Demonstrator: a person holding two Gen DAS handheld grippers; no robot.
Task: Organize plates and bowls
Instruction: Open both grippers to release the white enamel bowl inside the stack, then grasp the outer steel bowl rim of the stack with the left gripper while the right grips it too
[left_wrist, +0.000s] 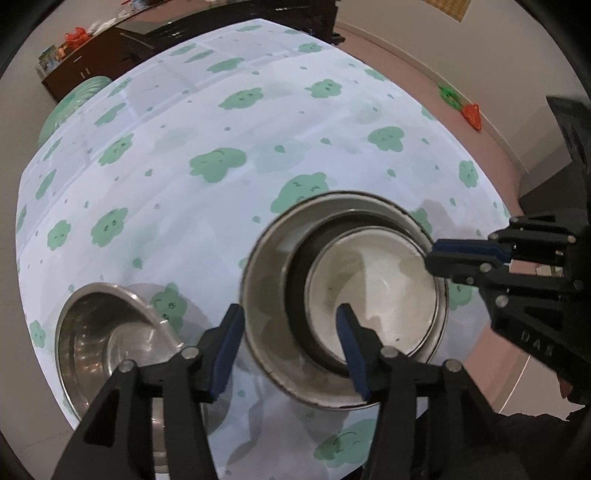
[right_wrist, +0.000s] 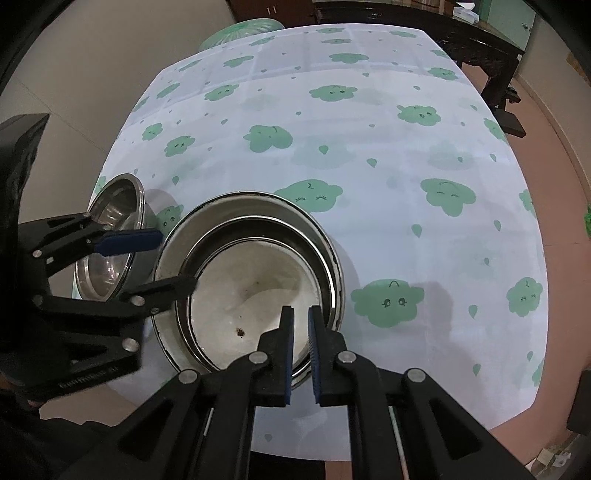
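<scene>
On my bench (right_wrist: 388, 236), covered with a white cloth printed with green clouds, the nested stack sits near the front edge: a large steel bowl (left_wrist: 258, 295) with a white-bottomed bowl (left_wrist: 373, 291) set inside it, pushed toward the right side of the big one. My left gripper (left_wrist: 291, 332) has its jaws spread wide and straddles the big bowl's near-left wall, one blue pad (left_wrist: 229, 343) outside the rim and the other down inside over the white bowl; from this angle I cannot be sure either pad actually touches metal, so I read it as released. My right gripper (right_wrist: 301, 341) has its jaws drawn in narrow across the stack's right-hand rim, one pad inside and one outside, apparently clamped on the inner bowl's edge, though the contact is partly hidden. In the left camera that same gripper (left_wrist: 465, 258) reaches in from the right onto the rim. A second steel bowl (right_wrist: 110, 236) stands empty just left of the stack, close beside it, behind my left gripper (right_wrist: 173, 258) in the right camera.
</scene>
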